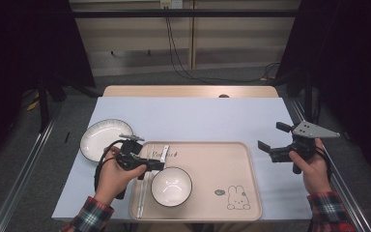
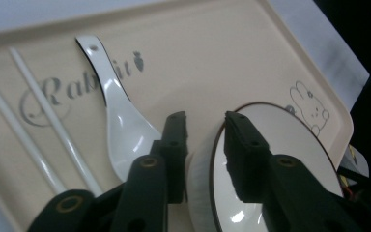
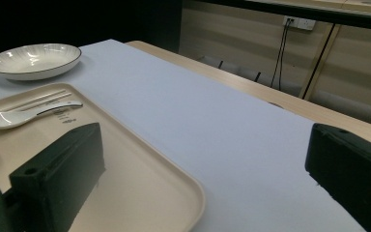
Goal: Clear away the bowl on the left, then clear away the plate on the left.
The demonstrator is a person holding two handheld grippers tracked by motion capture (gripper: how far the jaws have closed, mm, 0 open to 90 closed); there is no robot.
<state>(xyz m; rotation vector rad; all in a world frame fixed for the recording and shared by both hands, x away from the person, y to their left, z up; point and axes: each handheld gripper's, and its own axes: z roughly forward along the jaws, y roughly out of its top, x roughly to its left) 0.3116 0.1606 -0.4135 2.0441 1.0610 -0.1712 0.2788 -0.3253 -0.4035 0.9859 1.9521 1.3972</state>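
A white bowl (image 1: 171, 186) with a dark rim stands on the beige tray (image 1: 222, 159) at its front left. My left gripper (image 1: 160, 165) reaches the bowl's left edge. In the left gripper view its jaws (image 2: 205, 121) straddle the bowl (image 2: 280, 159) rim, one outside the wall and one inside, with a little slack, so it is open. A white spoon (image 2: 121, 125) and white chopsticks (image 2: 53, 125) lie on the tray beside the bowl. My right gripper (image 1: 270, 135) hovers open off the tray's right edge with nothing between its jaws (image 3: 203, 159).
A white plate (image 1: 104, 139) with a dark rim sits on the pale blue tabletop left of the tray; it is also in the right gripper view (image 3: 34, 59). The tray's right half (image 3: 164, 179) carries a rabbit drawing (image 1: 236, 198).
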